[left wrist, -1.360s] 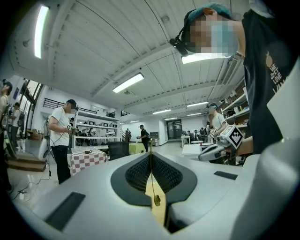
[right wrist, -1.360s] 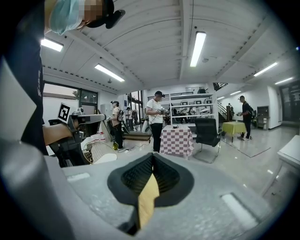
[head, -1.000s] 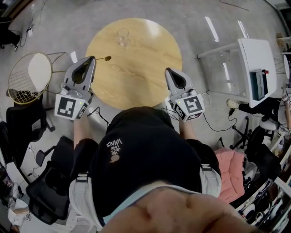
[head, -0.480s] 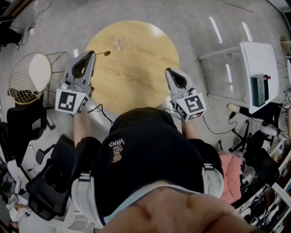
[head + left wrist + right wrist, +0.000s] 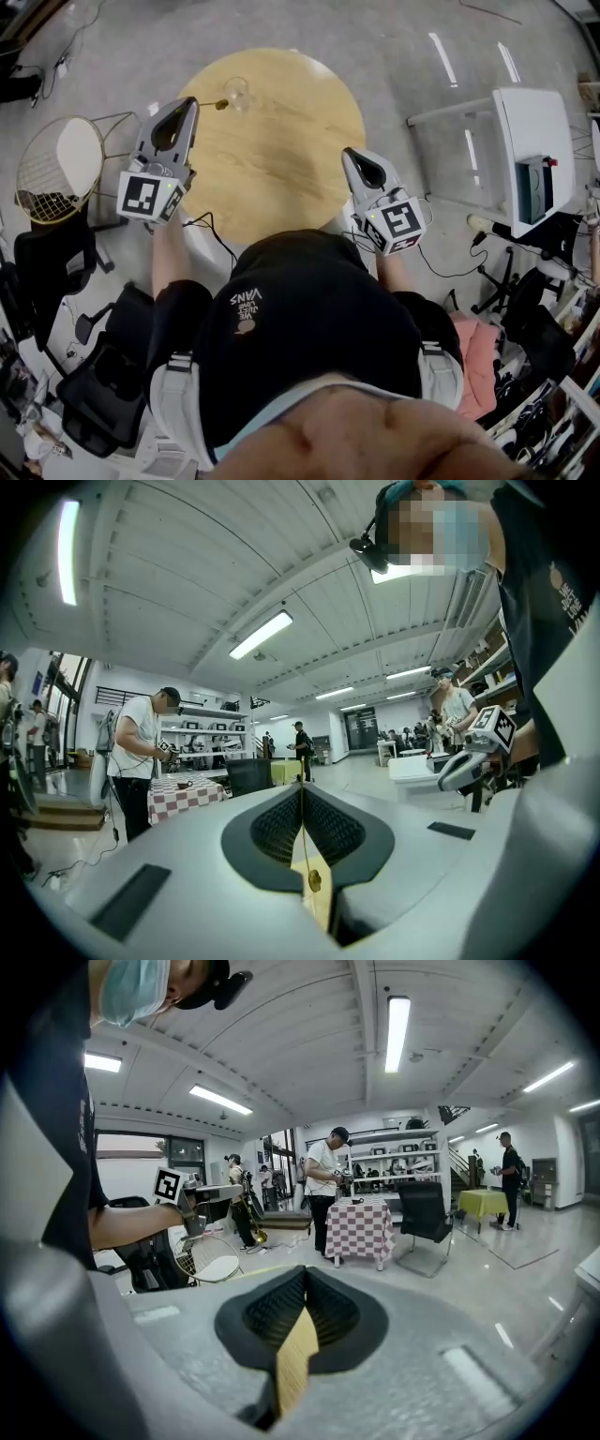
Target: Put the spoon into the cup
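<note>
A clear glass cup (image 5: 236, 93) stands near the far left rim of the round wooden table (image 5: 281, 159). My left gripper (image 5: 192, 101) is shut on a thin gold spoon (image 5: 219, 104), whose bowl sticks out to the right, just short of the cup. In the left gripper view the handle (image 5: 313, 880) runs up between the closed pads of the left gripper (image 5: 302, 791). My right gripper (image 5: 348, 151) hovers over the table's near right edge. Its jaws are shut with nothing between them, and the right gripper (image 5: 305, 1275) shows only tabletop under the pads.
A round wire basket (image 5: 56, 169) stands left of the table. A white desk (image 5: 534, 112) is at the right, and black office chairs (image 5: 98, 375) and cables lie near my legs. Other people, a checkered table (image 5: 361, 1227) and a black chair (image 5: 422, 1213) are farther off.
My left gripper has carried the spoon forward, and its bowl is now much closer to the cup. The right gripper stays at the table's near right edge.
</note>
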The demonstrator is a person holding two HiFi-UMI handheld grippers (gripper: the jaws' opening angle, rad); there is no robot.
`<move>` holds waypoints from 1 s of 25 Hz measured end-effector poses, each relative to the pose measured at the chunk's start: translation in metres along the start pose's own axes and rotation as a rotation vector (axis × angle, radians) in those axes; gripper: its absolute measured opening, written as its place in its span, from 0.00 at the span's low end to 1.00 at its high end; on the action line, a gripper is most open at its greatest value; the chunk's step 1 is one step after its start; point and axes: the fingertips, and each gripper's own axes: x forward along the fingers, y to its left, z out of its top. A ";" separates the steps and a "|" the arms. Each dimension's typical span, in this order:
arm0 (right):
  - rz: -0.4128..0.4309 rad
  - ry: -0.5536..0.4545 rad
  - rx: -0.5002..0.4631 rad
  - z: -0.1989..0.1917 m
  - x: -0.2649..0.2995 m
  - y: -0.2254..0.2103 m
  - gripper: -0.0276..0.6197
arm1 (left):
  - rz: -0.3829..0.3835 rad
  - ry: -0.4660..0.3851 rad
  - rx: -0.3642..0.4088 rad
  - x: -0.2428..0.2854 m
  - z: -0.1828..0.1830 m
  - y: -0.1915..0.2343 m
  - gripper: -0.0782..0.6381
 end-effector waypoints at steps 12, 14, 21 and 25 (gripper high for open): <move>-0.020 0.018 0.015 -0.006 -0.003 -0.020 0.04 | 0.003 0.060 -0.045 0.042 -0.036 0.014 0.12; -0.021 0.021 0.015 -0.006 -0.002 -0.023 0.04 | -0.001 0.068 -0.044 0.049 -0.041 0.014 0.12; -0.026 0.026 0.012 -0.005 0.000 -0.026 0.04 | 0.019 0.104 -0.062 0.064 -0.065 0.024 0.12; -0.029 0.031 0.016 -0.006 0.001 -0.029 0.04 | 0.036 0.120 -0.074 0.070 -0.075 0.027 0.12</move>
